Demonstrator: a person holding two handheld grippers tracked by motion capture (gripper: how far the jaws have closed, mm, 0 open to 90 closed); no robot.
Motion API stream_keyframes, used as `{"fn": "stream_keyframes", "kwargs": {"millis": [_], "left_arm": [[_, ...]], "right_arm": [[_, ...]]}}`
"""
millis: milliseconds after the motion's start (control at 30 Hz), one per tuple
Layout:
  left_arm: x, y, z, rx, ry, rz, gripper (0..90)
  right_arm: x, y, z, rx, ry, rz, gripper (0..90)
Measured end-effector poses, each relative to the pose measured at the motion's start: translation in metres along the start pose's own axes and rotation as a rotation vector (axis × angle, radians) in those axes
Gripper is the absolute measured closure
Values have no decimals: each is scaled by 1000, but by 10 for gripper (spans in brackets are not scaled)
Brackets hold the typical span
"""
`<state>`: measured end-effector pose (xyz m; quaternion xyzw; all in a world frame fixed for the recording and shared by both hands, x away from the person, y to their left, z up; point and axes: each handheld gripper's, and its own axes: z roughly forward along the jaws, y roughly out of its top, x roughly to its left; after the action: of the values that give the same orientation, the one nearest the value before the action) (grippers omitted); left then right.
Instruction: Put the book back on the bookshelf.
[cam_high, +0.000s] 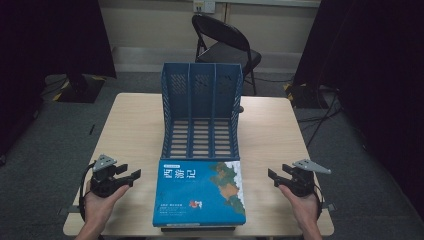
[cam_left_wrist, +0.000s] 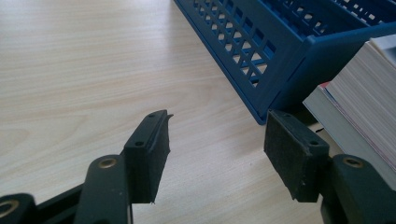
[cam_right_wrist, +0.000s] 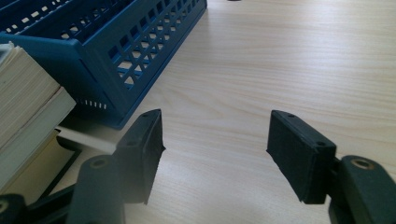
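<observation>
A stack of books lies at the table's near edge, topped by a blue book (cam_high: 200, 192) with a map on its cover. Behind it a blue three-slot file rack (cam_high: 201, 112) lies on its back, its openings facing the person. My left gripper (cam_high: 132, 177) rests left of the stack, open and empty, its jaws pointing toward the books. In the left gripper view the gripper (cam_left_wrist: 217, 144) faces the rack's corner (cam_left_wrist: 275, 56) and the books' page edges (cam_left_wrist: 369, 93). Right of the stack my right gripper (cam_high: 272, 177) is open and empty. In the right gripper view the gripper (cam_right_wrist: 217, 144) faces the rack (cam_right_wrist: 116, 42).
The light wooden table (cam_high: 135, 130) has bare room on both sides of the rack. A black folding chair (cam_high: 225, 42) stands beyond the far edge. Dark curtains and cables line both sides of the floor.
</observation>
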<state>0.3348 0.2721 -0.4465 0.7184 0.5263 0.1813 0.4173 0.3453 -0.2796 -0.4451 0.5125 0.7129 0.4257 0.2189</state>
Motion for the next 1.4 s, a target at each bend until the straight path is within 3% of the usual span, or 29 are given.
{"fn": "stream_keyframes", "kwargs": {"millis": [33,100,200,300,467,500,600,633,800,933,1000,1033,1067,1100,1133,1233,1267,1300,1400], "left_arm": [[0,1,3,5,-1,-22,391],[0,3,4,1,-16,-30,391],[-7,0,8,15,9,38,377],[-7,-2,6,19,5,15,378],[-11,-1,-6,-11,-27,40,418],[-15,1,-12,-31,-56,38,421],[-18,4,-18,-49,-69,28,386],[-23,8,-21,-55,-68,45,386],[-41,16,-23,-64,-104,73,409],[-56,17,-20,-60,-155,92,440],[-61,17,-20,-57,-156,104,541],[-61,17,-20,-57,-156,104,543],[-59,16,-22,-72,-181,63,544],[-59,16,-22,-72,-181,63,545],[-54,16,-25,-90,-232,3,539],[-53,18,-27,-99,-229,5,524],[-56,19,-28,-101,-259,-7,524],[-56,19,-28,-101,-259,-7,520],[-70,17,-21,-64,-267,63,524]], "right_arm": [[0,0,1,5,-3,0,379],[0,0,2,10,6,-4,392],[0,2,2,8,21,-8,404],[2,3,2,10,34,-16,407],[12,9,-4,-15,73,-51,420],[18,17,-9,-43,112,-67,494],[24,23,-11,-63,133,-73,467],[32,31,-11,-73,159,-87,447],[55,53,0,-92,244,-131,503],[71,66,16,-69,297,-189,555],[77,66,24,-52,312,-197,587],[77,66,24,-52,312,-197,587],[81,65,29,-43,336,-204,611],[83,64,31,-36,341,-211,620],[85,63,33,-31,348,-216,620],[89,63,36,-15,355,-233,626],[89,62,37,-11,346,-236,626],[89,62,39,-4,343,-240,626],[89,57,44,20,363,-233,626]]}}
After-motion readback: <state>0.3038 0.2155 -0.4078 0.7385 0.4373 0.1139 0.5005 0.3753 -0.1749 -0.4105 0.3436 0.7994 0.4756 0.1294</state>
